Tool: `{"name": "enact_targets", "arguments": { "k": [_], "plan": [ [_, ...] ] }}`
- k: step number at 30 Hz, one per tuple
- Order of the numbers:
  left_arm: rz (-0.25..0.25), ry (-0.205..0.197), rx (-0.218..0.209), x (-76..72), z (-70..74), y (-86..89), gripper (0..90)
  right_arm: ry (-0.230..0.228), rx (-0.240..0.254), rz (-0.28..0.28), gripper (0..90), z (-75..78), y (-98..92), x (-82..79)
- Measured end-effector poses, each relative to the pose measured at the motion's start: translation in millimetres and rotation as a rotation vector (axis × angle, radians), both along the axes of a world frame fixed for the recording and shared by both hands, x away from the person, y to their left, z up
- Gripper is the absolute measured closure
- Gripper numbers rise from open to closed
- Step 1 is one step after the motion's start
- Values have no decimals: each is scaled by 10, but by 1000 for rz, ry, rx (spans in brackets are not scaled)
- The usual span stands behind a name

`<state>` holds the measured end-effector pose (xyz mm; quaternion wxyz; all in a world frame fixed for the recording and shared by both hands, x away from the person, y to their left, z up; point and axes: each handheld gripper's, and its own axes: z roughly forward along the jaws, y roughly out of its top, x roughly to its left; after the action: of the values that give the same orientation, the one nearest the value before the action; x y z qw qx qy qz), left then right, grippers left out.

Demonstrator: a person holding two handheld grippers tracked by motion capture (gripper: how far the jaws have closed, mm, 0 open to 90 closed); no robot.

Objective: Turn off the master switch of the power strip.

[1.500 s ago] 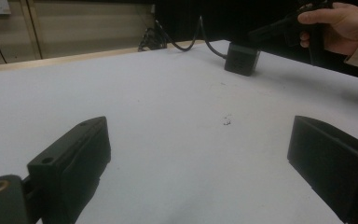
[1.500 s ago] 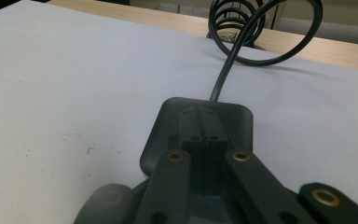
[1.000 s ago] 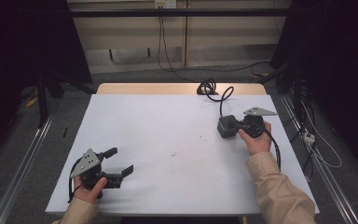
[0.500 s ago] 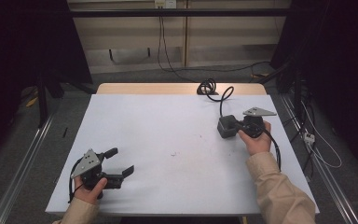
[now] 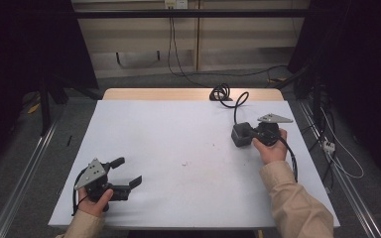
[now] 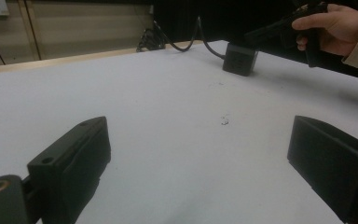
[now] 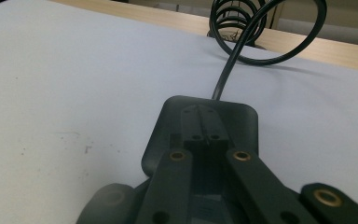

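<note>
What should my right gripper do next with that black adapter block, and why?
Probably open its jaws. The right gripper has them shut together, tips lying over the adapter block with nothing between them, so it cannot take hold yet. The block's cable trails off toward the table's far edge.

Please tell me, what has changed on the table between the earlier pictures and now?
Nothing visibly changed. The right gripper stays shut against the black box with its cable; the left gripper stays open near the table's front edge.
</note>
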<state>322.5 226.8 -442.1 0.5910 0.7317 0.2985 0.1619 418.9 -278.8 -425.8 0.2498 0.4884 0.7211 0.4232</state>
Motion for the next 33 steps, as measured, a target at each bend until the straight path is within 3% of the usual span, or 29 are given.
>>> {"name": "enact_targets", "arguments": {
  "k": [4, 10, 20, 25, 33],
  "plan": [
    [-2, -5, 8, -2, 4, -2, 57, 2, -26, -2, 900, 13, 23, -2],
    [-3, -1, 11, -5, -2, -4, 57, -6, 3, 1, 900, -10, -6, -5],
    [0, -3, 9, -3, 3, -3, 57, -18, -58, 13, 900, 0, 19, -15],
    [6, 1, 2, -5, 0, 1, 57, -20, -11, 3, 900, -23, -4, -21],
    [2, -4, 8, 1, 6, 16, 57, -29, 1, 3, 900, -36, -12, -25]
  ]
}}
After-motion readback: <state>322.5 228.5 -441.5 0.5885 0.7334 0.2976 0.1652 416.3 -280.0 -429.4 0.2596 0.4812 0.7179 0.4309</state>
